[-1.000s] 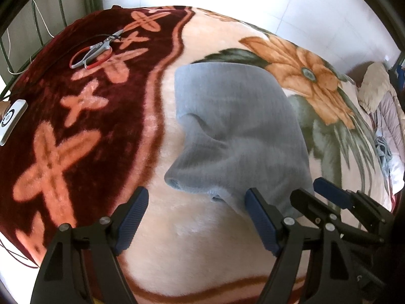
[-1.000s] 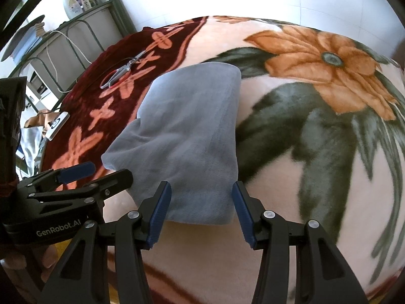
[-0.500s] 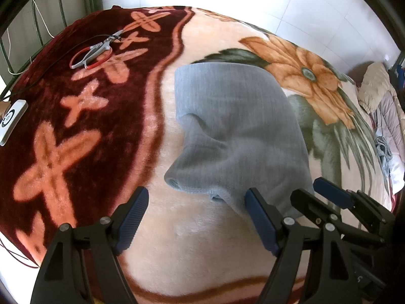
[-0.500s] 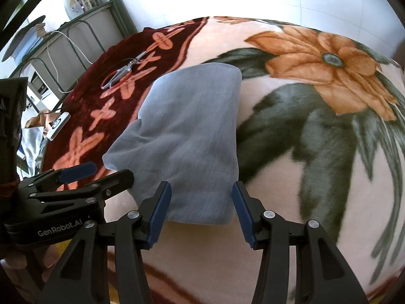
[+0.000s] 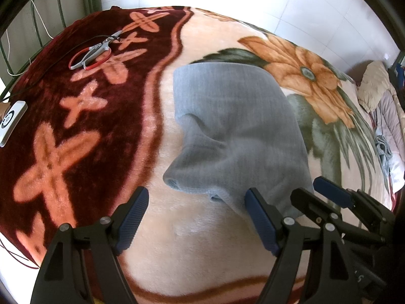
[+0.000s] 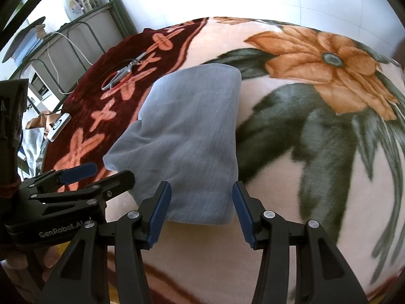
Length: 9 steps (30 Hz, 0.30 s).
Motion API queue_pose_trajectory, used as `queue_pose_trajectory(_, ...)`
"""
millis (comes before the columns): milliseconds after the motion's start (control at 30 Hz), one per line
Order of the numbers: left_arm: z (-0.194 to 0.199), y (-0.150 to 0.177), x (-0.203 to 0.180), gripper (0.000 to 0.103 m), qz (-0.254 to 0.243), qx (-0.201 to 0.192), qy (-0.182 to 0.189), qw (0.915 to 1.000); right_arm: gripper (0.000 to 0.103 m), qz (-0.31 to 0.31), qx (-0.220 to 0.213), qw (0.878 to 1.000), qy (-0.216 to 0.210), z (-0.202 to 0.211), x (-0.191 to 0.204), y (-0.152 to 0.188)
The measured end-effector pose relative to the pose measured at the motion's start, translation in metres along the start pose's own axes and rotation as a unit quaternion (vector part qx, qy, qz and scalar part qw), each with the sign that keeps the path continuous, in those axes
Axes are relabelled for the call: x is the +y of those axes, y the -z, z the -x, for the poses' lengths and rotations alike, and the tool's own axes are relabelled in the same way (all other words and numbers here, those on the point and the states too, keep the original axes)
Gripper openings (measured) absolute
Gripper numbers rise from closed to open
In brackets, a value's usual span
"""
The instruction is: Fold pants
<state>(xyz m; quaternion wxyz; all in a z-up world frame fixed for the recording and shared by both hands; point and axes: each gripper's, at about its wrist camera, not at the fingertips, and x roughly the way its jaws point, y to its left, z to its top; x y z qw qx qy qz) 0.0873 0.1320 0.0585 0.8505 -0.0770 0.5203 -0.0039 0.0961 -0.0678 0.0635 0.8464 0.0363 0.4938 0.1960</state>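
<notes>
Jaws released on both — left gripper point(image 5: 196, 214), right gripper point(image 6: 201, 211) angled down over folded pants point(image 6: 187, 136) (nothing grasped).

"GenRobot.AI" in white on the black left gripper point(image 6: 83, 174) body, no other legible text
</notes>
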Motion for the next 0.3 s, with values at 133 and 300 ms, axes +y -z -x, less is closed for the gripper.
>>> queue_pose_trajectory(133, 0.0019, -0.0004, -0.0029, 0.081, -0.01, -0.002, -0.005, 0.9999, 0.051, -0.001, 0.001, 1.0, 0.001, 0.001, 0.0, -0.0005)
queue_pose_trajectory(300, 0.0074, -0.0019, -0.0075, 0.081, -0.02, -0.007, -0.006, 0.9997, 0.051, -0.007, -0.003, 1.0, 0.005, 0.0065, 0.0001, -0.0017)
